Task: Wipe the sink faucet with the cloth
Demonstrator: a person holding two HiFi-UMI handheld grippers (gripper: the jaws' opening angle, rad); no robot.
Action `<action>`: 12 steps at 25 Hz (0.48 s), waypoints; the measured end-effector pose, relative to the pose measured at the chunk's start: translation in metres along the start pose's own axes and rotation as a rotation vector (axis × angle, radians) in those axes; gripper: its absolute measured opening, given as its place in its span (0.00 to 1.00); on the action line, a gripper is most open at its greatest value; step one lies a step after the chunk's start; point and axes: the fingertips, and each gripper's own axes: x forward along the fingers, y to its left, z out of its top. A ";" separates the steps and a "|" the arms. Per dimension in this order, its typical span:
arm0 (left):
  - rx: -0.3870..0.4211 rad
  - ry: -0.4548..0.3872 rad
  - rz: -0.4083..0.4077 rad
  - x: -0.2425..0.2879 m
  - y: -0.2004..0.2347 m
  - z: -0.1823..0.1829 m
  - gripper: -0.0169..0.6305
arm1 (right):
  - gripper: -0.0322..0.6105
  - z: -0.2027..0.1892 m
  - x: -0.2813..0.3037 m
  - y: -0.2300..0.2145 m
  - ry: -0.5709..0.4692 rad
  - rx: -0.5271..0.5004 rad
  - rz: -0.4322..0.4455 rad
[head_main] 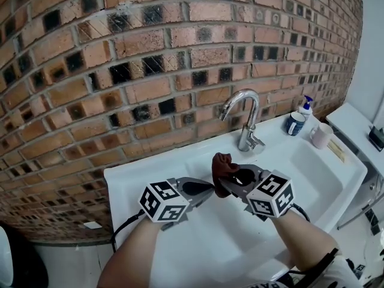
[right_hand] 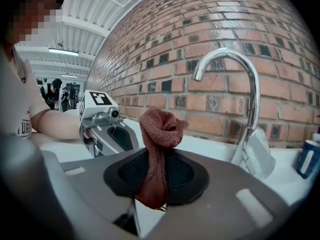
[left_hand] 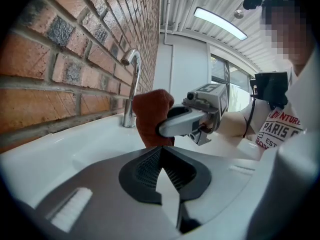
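R tool [head_main: 230, 182] gripping cloth [right_hand: 159, 128], L tool [left_hand: 161, 160] closed

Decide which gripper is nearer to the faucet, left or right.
Right. The right gripper, holding the cloth, is just in front of the faucet; the left gripper is beside it, farther from the faucet.

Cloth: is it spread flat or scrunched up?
Scrunched up: the brown cloth bunches into a wad above the right gripper pinching it.
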 end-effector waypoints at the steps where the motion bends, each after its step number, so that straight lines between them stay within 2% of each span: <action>1: 0.000 0.001 0.000 0.000 0.000 0.000 0.04 | 0.19 0.010 -0.002 -0.003 -0.018 -0.010 -0.013; 6: 0.000 0.004 -0.001 0.001 0.000 -0.001 0.04 | 0.19 0.056 -0.012 -0.016 -0.077 -0.088 -0.075; 12: 0.000 0.004 -0.001 0.001 -0.001 -0.001 0.04 | 0.19 0.114 -0.015 -0.029 -0.153 -0.141 -0.109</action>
